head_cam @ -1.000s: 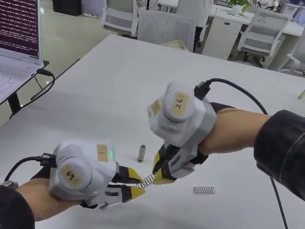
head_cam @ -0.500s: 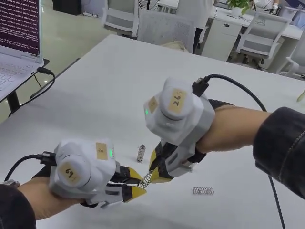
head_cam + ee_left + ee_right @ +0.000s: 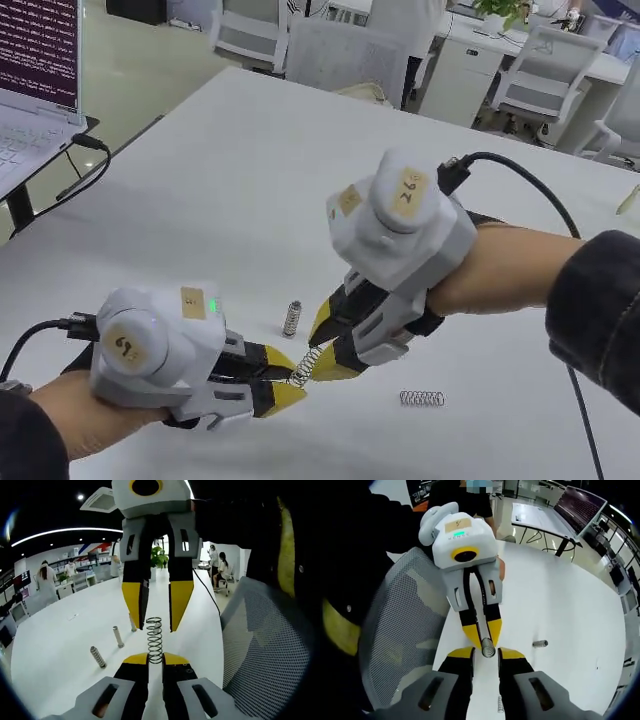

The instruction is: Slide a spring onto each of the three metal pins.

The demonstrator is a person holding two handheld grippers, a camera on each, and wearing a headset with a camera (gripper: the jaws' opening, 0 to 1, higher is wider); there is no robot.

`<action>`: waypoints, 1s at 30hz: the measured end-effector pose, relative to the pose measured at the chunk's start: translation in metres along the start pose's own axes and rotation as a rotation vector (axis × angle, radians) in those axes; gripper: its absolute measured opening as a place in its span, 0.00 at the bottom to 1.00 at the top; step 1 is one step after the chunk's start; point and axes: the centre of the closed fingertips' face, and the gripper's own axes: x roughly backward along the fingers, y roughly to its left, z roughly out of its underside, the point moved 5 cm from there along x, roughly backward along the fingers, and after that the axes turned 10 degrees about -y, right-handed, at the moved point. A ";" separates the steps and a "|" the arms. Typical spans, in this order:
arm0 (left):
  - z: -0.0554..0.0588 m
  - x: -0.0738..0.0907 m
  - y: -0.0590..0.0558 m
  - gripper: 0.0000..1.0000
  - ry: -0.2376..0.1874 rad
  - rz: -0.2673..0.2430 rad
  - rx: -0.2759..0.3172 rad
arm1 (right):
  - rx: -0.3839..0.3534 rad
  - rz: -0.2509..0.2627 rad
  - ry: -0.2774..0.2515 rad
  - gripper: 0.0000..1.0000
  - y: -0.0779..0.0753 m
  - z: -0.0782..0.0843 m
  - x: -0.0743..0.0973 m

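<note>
In the head view, the left gripper (image 3: 285, 378) sits at the lower left of the frame. Its jaws are pinched narrow on one end of a spring (image 3: 303, 368), which it holds above the white table (image 3: 230, 190). The right gripper (image 3: 328, 347) comes in from the upper right. Its jaws are partly spread, one on each side of the spring's other end. In the right gripper view a small gap shows on either side of the coil.

Just above and to the left of the grippers, a pin with a spring on it (image 3: 291, 318) stands upright and close to the jaw tips. A loose spring (image 3: 421, 398) lies flat at the lower right, well apart from both grippers.

In the left gripper view, a bare pin (image 3: 118, 636) stands left of centre. A second pin (image 3: 132, 625) is partly hidden behind the right gripper's jaw.

The upper half of the head view is bare tabletop. The table's left edge runs on a slant from the top centre down towards the left, with a laptop (image 3: 35, 60) beyond it at the upper left. Chairs (image 3: 340, 55) stand past the far edge at the top of the frame.
</note>
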 end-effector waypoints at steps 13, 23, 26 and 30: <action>-0.008 -0.004 -0.001 0.02 -0.048 0.011 0.013 | -0.007 -0.006 -0.021 0.12 -0.001 -0.001 -0.004; -0.011 -0.005 0.001 0.02 -0.066 0.003 0.009 | -0.011 -0.013 -0.026 0.10 -0.001 -0.001 -0.006; -0.011 -0.005 0.001 0.02 -0.070 0.003 0.010 | -0.009 -0.013 -0.023 0.10 -0.002 -0.001 -0.006; -0.011 -0.006 0.001 0.02 -0.070 0.005 0.011 | -0.010 -0.013 -0.014 0.09 -0.002 0.000 -0.006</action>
